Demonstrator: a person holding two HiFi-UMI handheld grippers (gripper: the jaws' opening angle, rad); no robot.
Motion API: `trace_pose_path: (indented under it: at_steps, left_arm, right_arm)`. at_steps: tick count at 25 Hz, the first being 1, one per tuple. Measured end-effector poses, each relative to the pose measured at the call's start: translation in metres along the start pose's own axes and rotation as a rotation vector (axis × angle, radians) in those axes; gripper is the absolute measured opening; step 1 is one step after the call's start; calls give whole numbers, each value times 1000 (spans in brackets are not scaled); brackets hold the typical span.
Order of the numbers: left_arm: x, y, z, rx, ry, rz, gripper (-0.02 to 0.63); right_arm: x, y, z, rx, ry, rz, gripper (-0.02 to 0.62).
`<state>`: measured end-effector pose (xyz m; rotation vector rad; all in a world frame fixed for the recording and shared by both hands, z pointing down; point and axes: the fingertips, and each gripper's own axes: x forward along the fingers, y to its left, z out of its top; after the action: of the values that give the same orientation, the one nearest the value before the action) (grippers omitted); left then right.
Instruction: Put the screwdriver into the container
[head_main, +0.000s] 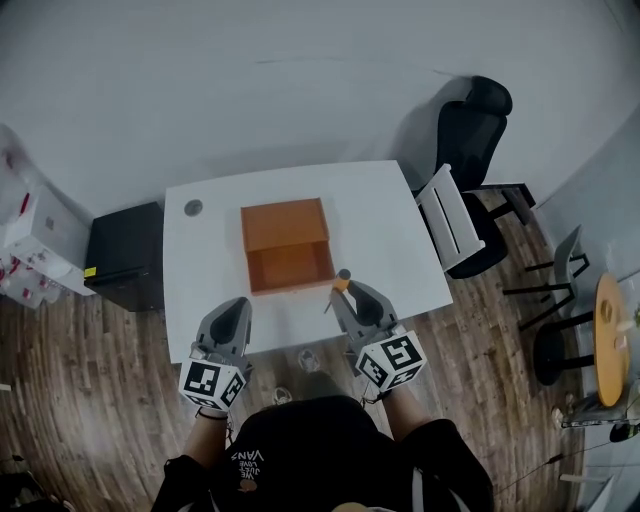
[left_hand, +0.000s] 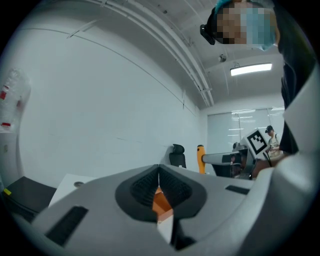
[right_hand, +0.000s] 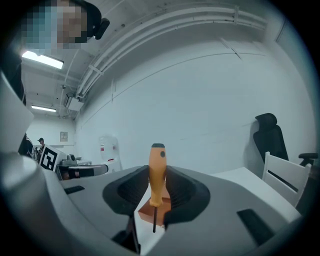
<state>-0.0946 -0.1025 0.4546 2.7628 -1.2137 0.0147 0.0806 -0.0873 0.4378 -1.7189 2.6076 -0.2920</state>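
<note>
An orange-handled screwdriver (right_hand: 156, 175) stands upright between the pads of my right gripper (right_hand: 156, 187), handle up, thin dark shaft pointing down. In the head view the right gripper (head_main: 347, 290) holds the screwdriver (head_main: 341, 281) above the white table, just right of the orange container's (head_main: 288, 248) near corner. The container is an open box with its lid folded back, and its inside looks bare. My left gripper (head_main: 236, 312) hovers over the table's near edge, left of the box, with its jaws closed together and nothing between them. In the left gripper view the left gripper (left_hand: 159, 186) points toward the container (left_hand: 161, 202).
The white table (head_main: 380, 215) has a round grommet (head_main: 193, 208) at its far left. A black cabinet (head_main: 125, 257) stands left of the table. A black office chair (head_main: 470, 130) and a white chair (head_main: 450, 222) stand at its right. A round wooden table (head_main: 610, 338) is far right.
</note>
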Motion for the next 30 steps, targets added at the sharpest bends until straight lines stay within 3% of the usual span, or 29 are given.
trace_pose_path:
  at_steps: [14,30]
  left_arm:
    - [67,31,3,-1,-5,58,14]
    - [88,55,-6,-13,10,124,14]
  right_arm:
    - [75,-45,3,-27,39,85,115]
    - [134,-55,-26,-54,132,182,115]
